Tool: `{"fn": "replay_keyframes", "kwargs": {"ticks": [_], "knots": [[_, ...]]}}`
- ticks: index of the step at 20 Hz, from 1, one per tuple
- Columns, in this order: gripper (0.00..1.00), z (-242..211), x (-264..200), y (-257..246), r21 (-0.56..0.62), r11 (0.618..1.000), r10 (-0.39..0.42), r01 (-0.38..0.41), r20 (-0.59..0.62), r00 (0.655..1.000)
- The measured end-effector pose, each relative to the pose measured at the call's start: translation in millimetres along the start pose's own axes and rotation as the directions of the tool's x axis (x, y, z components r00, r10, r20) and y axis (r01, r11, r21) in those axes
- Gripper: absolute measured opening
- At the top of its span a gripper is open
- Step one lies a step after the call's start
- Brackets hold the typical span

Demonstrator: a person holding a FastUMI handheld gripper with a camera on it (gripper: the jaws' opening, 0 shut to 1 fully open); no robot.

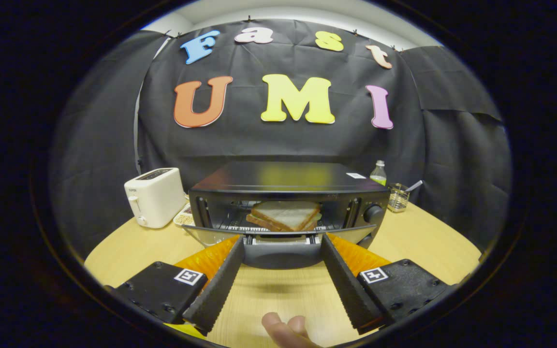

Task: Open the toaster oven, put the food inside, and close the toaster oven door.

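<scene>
A black toaster oven point(288, 181) stands on the wooden table point(418, 241), just ahead of my fingers. Its door point(282, 253) is tipped down towards me, its top rim a thin curved bar across the opening. Inside, a sandwich point(285, 215) of white bread lies on the wire rack. My gripper point(282, 241) is open, its fingertips point(236, 244) spread to either side of the door's handle point(282, 239), level with the door's front. Whether the tips touch the handle I cannot tell.
A white pop-up toaster point(155, 195) stands left of the oven with a small plate point(182, 217) beside it. To the oven's right rear are a bottle point(378, 173) and a glass cup holding a spoon point(398, 197). A person's fingers point(285, 328) show below the gripper.
</scene>
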State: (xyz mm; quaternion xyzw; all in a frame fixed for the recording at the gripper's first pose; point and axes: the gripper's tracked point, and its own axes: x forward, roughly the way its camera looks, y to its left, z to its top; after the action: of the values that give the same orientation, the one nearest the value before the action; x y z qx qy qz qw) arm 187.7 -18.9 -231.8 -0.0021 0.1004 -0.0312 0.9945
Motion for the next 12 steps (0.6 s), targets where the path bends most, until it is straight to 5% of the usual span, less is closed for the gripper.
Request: {"fn": "replay_keyframes", "kwargs": {"ticks": [5,12], "knots": [[1.00,14,0,-11,-0.013,1.000,-0.016,0.017,0.030,0.999],[1.00,61,-61,-20,0.018,1.000,-0.003,0.001,0.084,0.996]]}}
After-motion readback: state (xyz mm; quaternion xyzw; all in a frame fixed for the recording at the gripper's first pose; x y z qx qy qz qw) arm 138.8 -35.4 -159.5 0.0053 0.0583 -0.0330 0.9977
